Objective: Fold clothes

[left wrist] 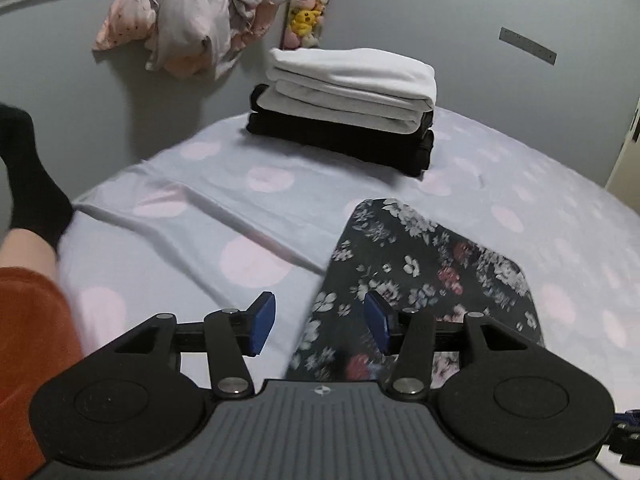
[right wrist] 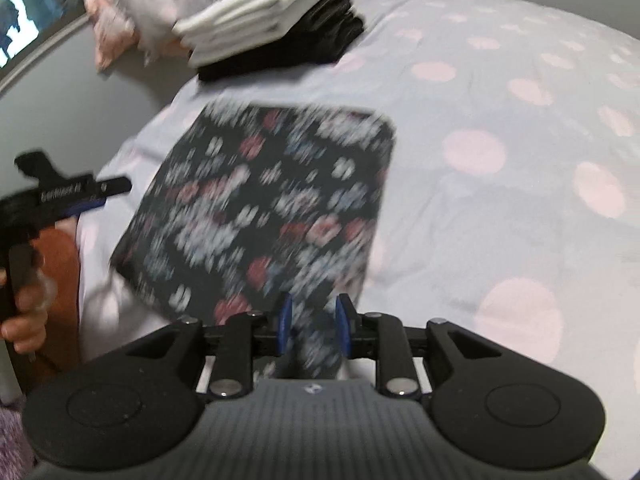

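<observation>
One floral garment, one folded stack

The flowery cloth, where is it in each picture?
Left wrist view: the floral garment lies lower right of centre, by the left gripper.
Right wrist view: it fills the centre, its near edge between the right gripper pads.
Shared landmark: the folded stack.

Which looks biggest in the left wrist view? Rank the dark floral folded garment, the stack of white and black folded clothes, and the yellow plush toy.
1. Dark floral folded garment, though it lies nearest the camera, which inflates it.
2. Stack of white and black folded clothes, farther back, so its true size against the garment is unsure.
3. Yellow plush toy, clearly smallest.
</observation>
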`<state>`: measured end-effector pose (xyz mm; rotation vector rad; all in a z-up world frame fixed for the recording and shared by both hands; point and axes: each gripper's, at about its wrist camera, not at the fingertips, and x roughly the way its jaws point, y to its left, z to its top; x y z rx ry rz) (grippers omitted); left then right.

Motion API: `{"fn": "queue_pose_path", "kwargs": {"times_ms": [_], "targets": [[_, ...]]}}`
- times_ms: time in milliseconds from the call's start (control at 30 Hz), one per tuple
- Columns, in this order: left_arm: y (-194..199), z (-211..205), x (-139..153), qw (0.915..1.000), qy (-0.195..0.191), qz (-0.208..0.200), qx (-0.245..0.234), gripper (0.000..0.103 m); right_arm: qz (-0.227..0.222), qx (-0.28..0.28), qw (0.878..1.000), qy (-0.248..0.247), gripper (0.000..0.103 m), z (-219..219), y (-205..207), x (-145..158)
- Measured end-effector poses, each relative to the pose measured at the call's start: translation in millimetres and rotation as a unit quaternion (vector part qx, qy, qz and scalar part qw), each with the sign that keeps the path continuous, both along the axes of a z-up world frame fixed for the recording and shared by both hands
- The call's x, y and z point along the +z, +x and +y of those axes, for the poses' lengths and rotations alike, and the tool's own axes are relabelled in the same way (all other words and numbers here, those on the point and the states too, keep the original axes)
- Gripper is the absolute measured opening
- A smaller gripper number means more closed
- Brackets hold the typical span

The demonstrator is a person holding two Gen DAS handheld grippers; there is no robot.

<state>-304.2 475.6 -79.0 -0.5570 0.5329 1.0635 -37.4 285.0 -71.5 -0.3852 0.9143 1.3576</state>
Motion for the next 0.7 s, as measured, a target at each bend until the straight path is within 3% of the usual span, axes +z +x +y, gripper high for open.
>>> {"fn": "queue_pose_path", "kwargs": {"times_ms": [67, 200, 433, 700], "targets": [[5.2, 10.2, -5.2, 0.9999, -0.01, 0.009, 0.004, 0.057, -0.002, -0.008, 1.0, 0.005, 0.028, 3.3, 5.2, 0.6], [6.8, 27.5, -16.6, 0.9991, -0.027, 0.025, 0.022, 0.057, 0.001, -0.021, 1.0, 0.001, 0.042, 17.2, 14.5, -3.5], [7.4, 49.8, -35.2, 0.9961, -0.083, 0.022, 0.022, 0.057, 0.024, -0.038, 0.999, -0.011, 0.049, 45.2, 33.2, -17.9], [11.2, 84.0, -47.1, 0.9857, -0.165, 0.018, -0.027, 0.06, 0.08, -0.053, 0.995, -0.022, 0.059, 71.2, 61.1, -33.0]]}}
